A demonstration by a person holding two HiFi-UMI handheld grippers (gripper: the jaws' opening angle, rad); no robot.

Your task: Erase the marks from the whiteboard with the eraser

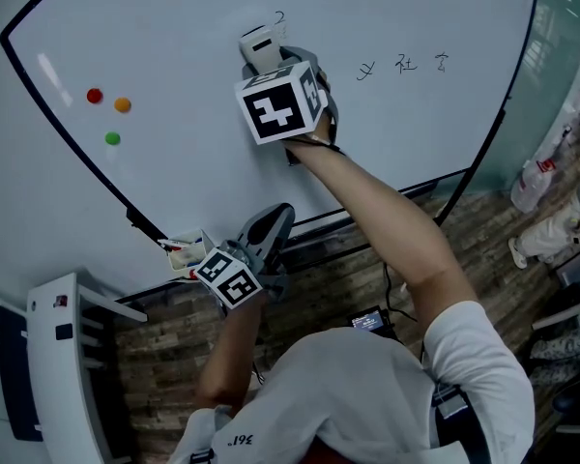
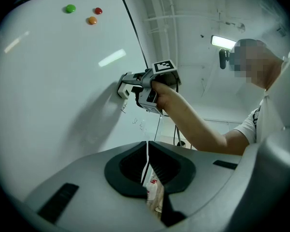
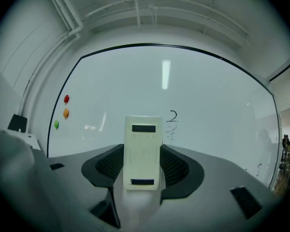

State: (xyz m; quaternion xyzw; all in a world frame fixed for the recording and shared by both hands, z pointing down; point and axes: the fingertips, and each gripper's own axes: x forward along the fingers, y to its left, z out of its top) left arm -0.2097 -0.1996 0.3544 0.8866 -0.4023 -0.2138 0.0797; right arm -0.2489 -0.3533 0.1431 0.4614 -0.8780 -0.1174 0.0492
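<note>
Three magnets (image 1: 123,104) on whiteboard (image 1: 174,46); marks (image 1: 406,65) right of eraser (image 1: 259,46). Right gripper (image 3: 143,154) clamps eraser against board. Left gripper (image 2: 146,159) jaws closed together, empty. Wood-plank floor (image 1: 367,269) below.

The whiteboard (image 1: 174,191) fills the upper part of the head view, with a red magnet (image 1: 95,95), an orange magnet (image 1: 123,104) and a green magnet (image 1: 112,138) stuck at its upper left. Dark handwritten marks (image 1: 406,64) sit at upper right. The pale eraser (image 1: 260,48) touches the board at top centre.
</note>
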